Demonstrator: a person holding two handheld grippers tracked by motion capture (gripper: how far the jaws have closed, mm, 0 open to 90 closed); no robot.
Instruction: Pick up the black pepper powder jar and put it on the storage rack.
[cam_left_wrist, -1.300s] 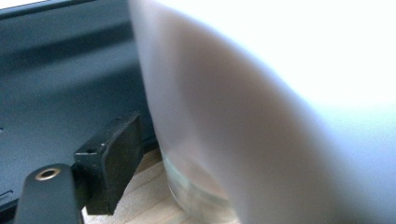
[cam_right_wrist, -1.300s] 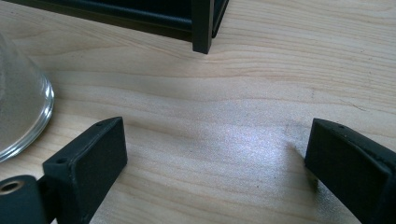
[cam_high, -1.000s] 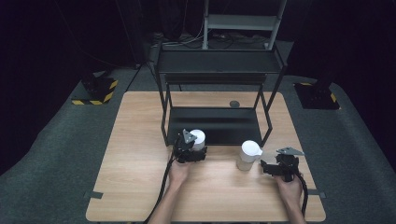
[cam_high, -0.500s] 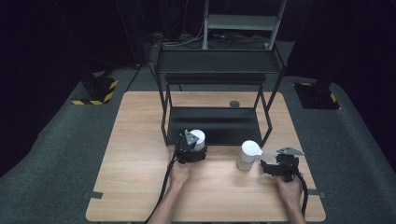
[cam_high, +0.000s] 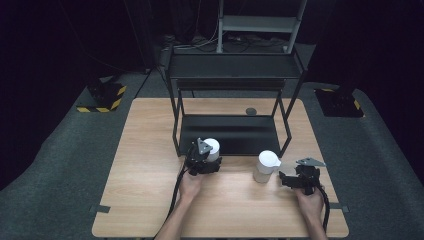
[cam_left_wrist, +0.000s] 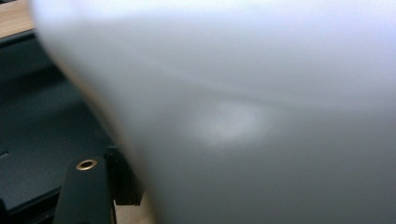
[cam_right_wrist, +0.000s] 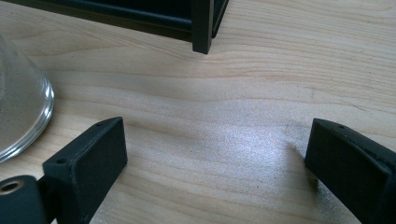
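Observation:
In the high view a white cup stands at the front edge of the black rack's lower shelf, and my left gripper is shut on it from the near side. In the left gripper view the cup looms very close and blurred, hiding one jaw, while the other black finger lies against its side. A glass jar with a white top stands on the wooden table to the right. My right gripper rests just right of the jar. Its jaws are open over bare wood, with the jar's glass base to their left.
The black two-tier metal rack stands at the table's middle back. One front leg of the rack is just ahead of the right gripper. A small dark disc lies behind the rack. Hazard-striped blocks sit on the floor.

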